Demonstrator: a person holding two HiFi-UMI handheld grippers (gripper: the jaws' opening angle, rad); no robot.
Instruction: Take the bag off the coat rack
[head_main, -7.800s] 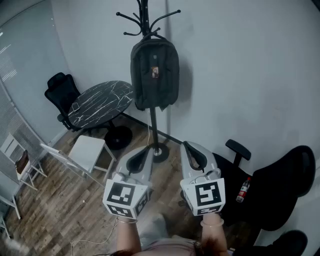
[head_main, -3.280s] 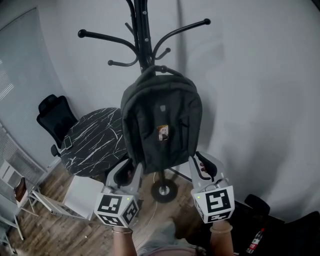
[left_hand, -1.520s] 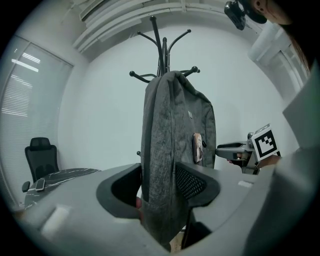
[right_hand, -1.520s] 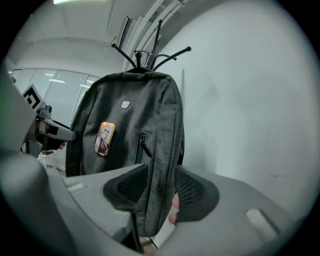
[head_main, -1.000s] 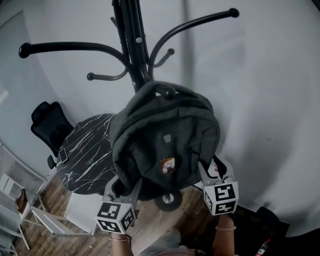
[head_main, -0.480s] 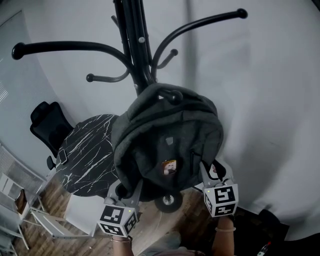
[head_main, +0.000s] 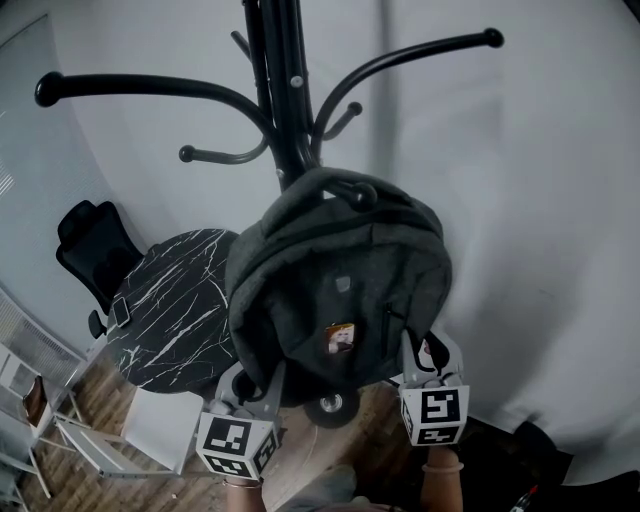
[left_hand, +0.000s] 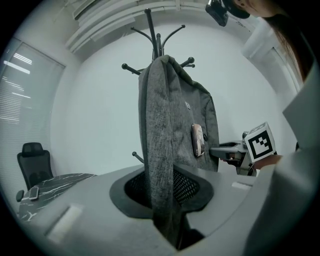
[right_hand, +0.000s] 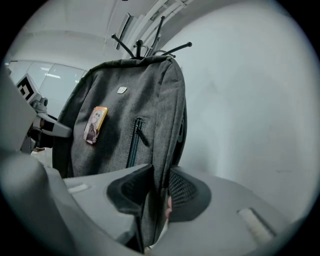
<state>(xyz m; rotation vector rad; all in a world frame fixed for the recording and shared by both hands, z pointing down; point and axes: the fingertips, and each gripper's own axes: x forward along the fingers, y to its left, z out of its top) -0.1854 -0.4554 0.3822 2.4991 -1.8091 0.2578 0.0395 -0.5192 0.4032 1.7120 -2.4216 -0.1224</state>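
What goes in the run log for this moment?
step: grasp | left gripper: jaws just closing, pinching backpack side | right gripper: same, opposite side | backpack: hanging on coat rack

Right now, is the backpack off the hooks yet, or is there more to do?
Not off yet. Done: the left claw and right claw have just been closing and pinch the grey fabric backpack at its lower sides. In hand: that two-sided grip. To do: its top loop sits over a hook of the black metal coat rack, so it needs lifting up and away.
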